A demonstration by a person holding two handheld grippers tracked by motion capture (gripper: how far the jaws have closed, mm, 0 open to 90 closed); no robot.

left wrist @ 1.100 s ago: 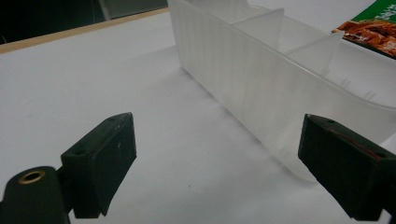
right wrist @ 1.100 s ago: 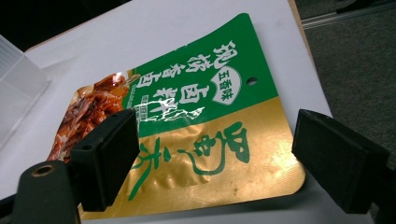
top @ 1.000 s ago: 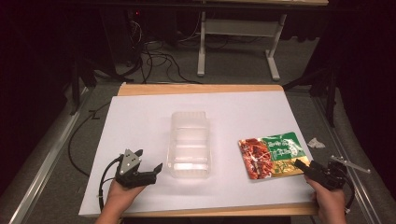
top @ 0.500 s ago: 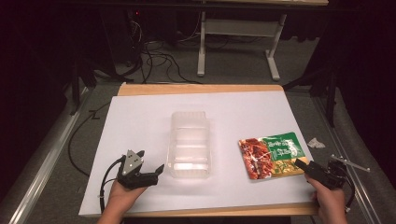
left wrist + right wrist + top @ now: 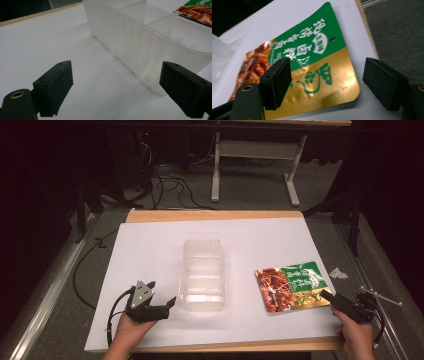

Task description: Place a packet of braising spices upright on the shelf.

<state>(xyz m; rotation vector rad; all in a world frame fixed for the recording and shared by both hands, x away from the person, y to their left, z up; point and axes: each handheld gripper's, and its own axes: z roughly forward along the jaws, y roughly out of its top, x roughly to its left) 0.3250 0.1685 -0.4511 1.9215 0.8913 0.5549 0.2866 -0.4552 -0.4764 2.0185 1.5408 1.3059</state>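
A clear plastic container [image 5: 202, 275] with compartments stands in the middle of the white sheet. To its right a flat green, gold and red food pouch [image 5: 292, 286] lies on the sheet. My left gripper [image 5: 169, 304] rests open near the container's near left corner, and the container wall [image 5: 140, 42] sits just beyond its jaws [image 5: 120, 87]. My right gripper [image 5: 326, 295] is at the pouch's near right corner. Its jaws [image 5: 329, 82] have just been closing and stand open astride the gold corner of the pouch [image 5: 312, 67], with the pads off it.
The white sheet [image 5: 150, 250] covers a wooden table whose edge [image 5: 215, 215] shows at the back. A crumpled white scrap [image 5: 339, 273] lies right of the table. Cables and a metal frame [image 5: 250, 150] are on the floor behind.
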